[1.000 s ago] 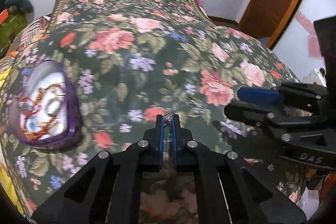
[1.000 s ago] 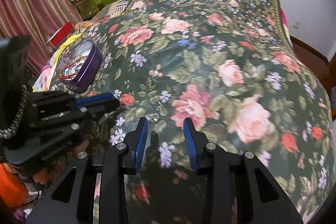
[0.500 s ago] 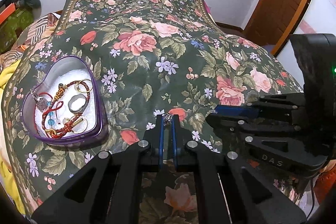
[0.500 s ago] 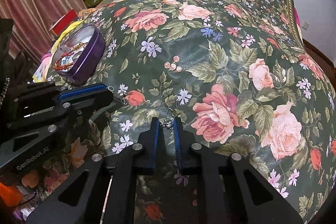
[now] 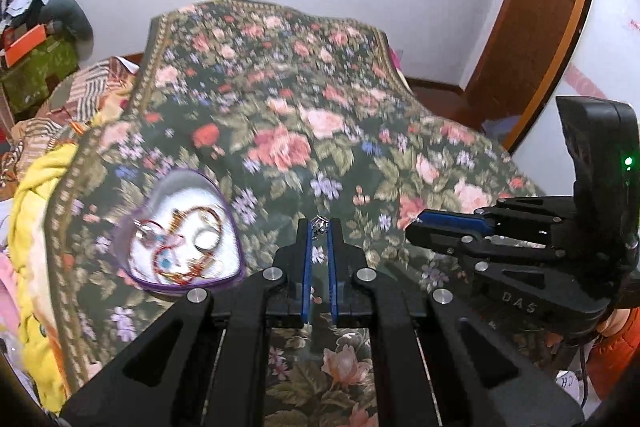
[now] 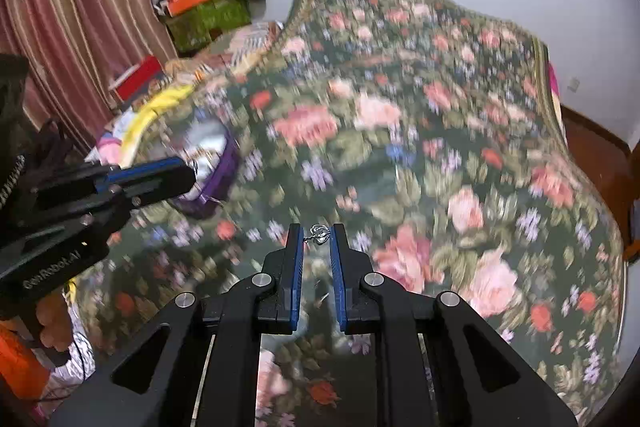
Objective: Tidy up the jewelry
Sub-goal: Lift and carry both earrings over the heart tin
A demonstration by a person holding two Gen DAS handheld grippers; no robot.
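Observation:
A purple heart-shaped tin (image 5: 136,259) with a white lining lies on the floral bedspread and holds rings and red-and-gold bracelets (image 5: 182,247). It also shows, blurred, in the right wrist view (image 6: 222,169). My left gripper (image 5: 319,225) is shut on a small silver jewelry piece (image 5: 320,223), raised to the right of the tin. My right gripper (image 6: 317,231) is shut on another small silver piece with a fine chain (image 6: 319,231), held above the bedspread. Each gripper appears in the other's view, the right one (image 5: 452,223) and the left one (image 6: 152,173).
The floral bedspread (image 5: 280,131) covers the whole bed. A yellow blanket (image 5: 32,211) and striped cloth lie at the left edge. Boxes and clutter (image 6: 200,11) stand by the curtain. A wooden door (image 5: 532,7) is at the far right.
My right gripper closed on the silver piece and lifted it. Both grippers rose away from the bedspread, so more of the room shows. The left stayed shut on its piece.

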